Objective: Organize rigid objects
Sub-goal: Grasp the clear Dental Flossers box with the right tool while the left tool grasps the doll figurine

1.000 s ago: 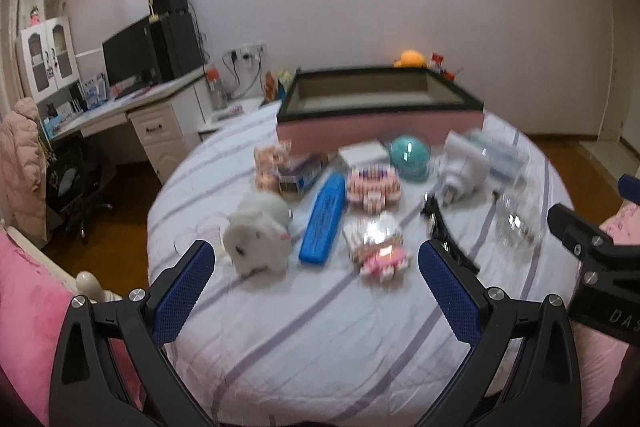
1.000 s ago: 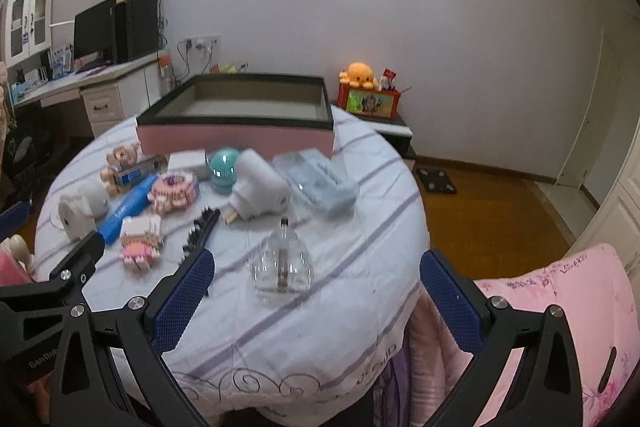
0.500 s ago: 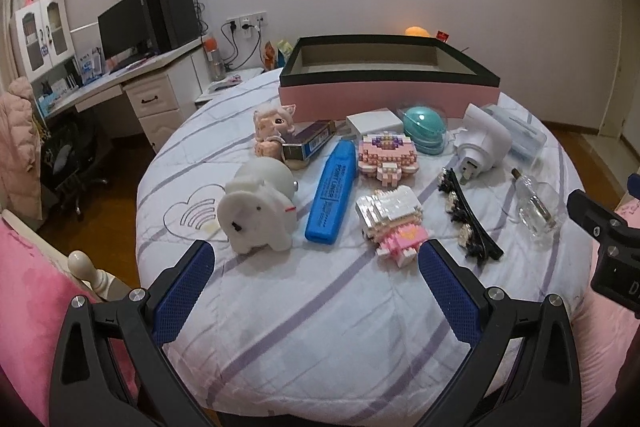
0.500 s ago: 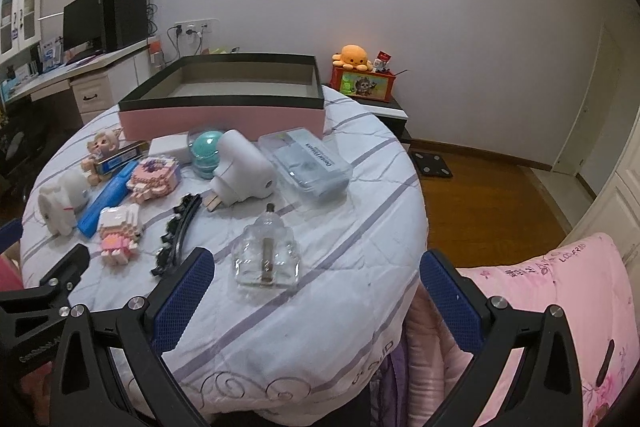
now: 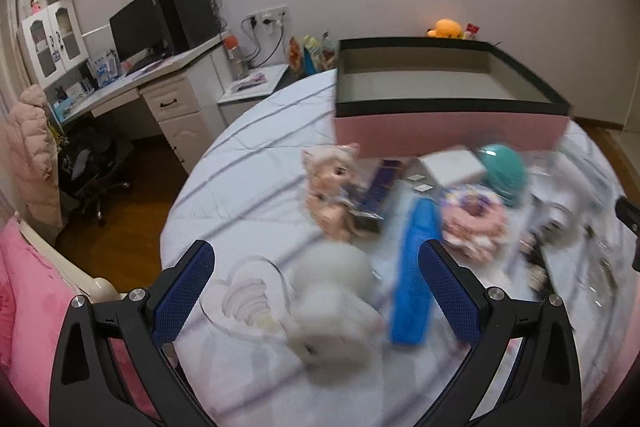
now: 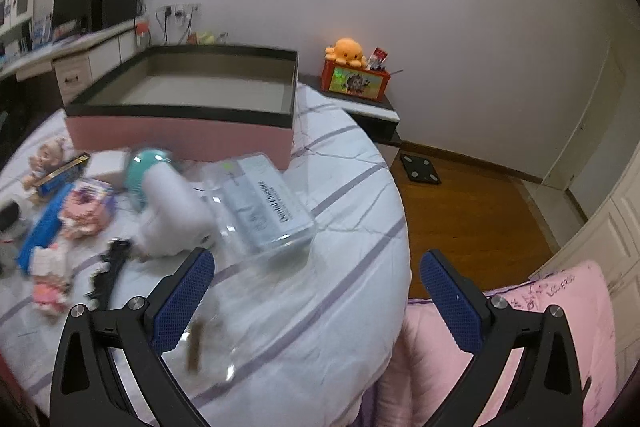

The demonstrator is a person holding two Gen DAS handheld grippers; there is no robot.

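A round table with a striped cloth (image 5: pixel 248 187) holds an open pink box with a black rim (image 5: pixel 448 123) at the back, also in the right wrist view (image 6: pixel 180 131). My left gripper (image 5: pixel 316 291) is open and empty, low over a blurred white elephant toy (image 5: pixel 332 303), next to a blue marker (image 5: pixel 414 267) and a doll (image 5: pixel 332 187). My right gripper (image 6: pixel 316 295) is open and empty above a clear glass bottle (image 6: pixel 208 343). A clear plastic case (image 6: pixel 264 203), a white plug adapter (image 6: pixel 172 219), a teal ball (image 6: pixel 140 167) and a black hair clip (image 6: pixel 108 267) lie ahead.
Two pink brick figures (image 6: pixel 48 275) (image 5: pixel 472 219) and a small white box (image 5: pixel 452 167) lie among the items. A desk with a monitor (image 5: pixel 136 27) stands left. A nightstand with an orange plush (image 6: pixel 348 55) stands behind the table. Pink bedding (image 6: pixel 540 311) lies at lower right.
Both grippers have moved forward and down toward the table. The objects look larger and motion-blurred. The elephant toy now lies between my left fingers; the glass bottle sits under my right gripper.
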